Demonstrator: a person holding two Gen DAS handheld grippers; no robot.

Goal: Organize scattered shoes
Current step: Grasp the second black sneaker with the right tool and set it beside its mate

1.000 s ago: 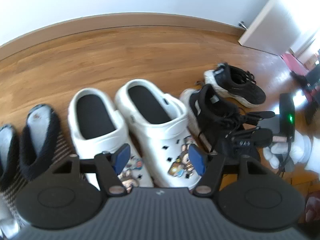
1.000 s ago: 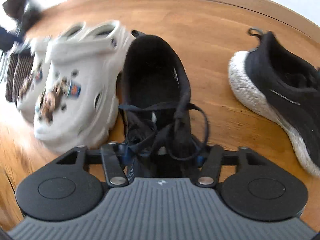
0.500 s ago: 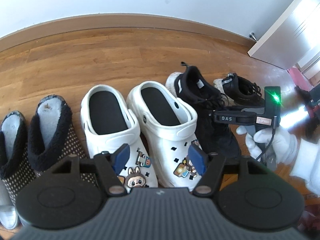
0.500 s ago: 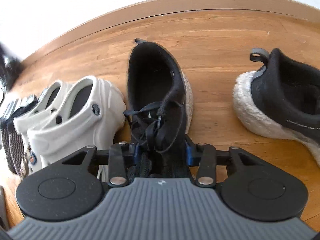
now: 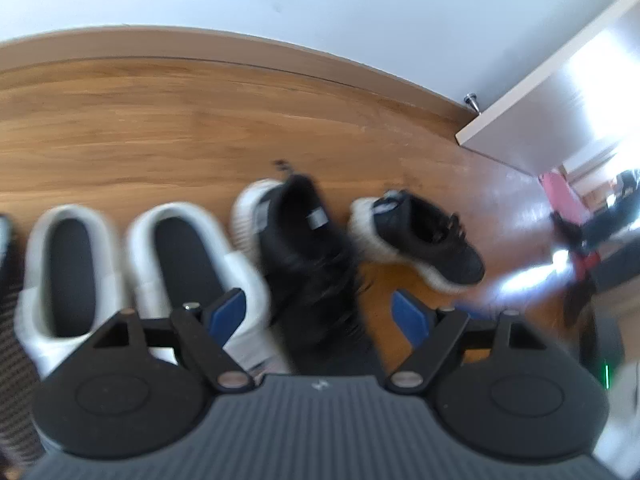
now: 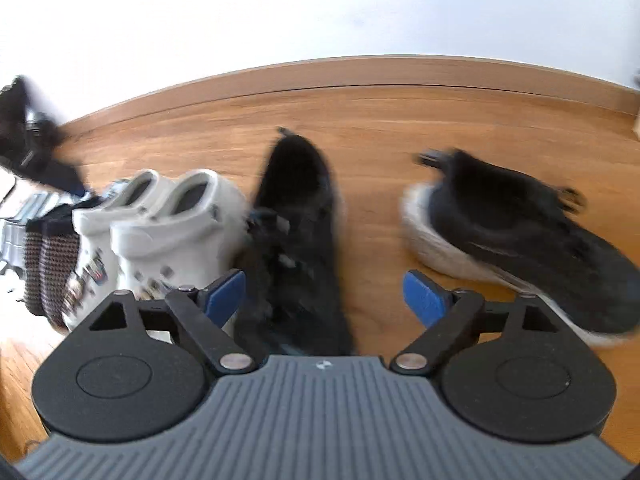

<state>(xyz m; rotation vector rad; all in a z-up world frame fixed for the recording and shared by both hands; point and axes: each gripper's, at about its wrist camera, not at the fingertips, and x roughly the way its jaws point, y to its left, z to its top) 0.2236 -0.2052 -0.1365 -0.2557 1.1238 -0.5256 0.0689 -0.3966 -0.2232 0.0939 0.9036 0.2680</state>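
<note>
A row of footwear is seen lined up on a wooden floor (image 6: 400, 120) along a pale wall with a wood skirting board (image 5: 240, 46). The right tongs (image 6: 324, 294), whose jaws have just been opening, are held wide apart, with a black sneaker (image 6: 304, 216) standing between the blue pads but not pressed by them. That sneaker is placed just beside a pair of white clogs (image 6: 176, 216), with dark patterned slippers (image 6: 50, 256) further left. Its mate, a second black sneaker (image 6: 516, 232) with a white sole, is left angled and apart to the right. The left tongs (image 5: 320, 312), also just opened wider, are shown empty above the same sneaker. A white door (image 5: 560, 92) and a door stop (image 5: 472, 101) are seen at the far right.
</note>
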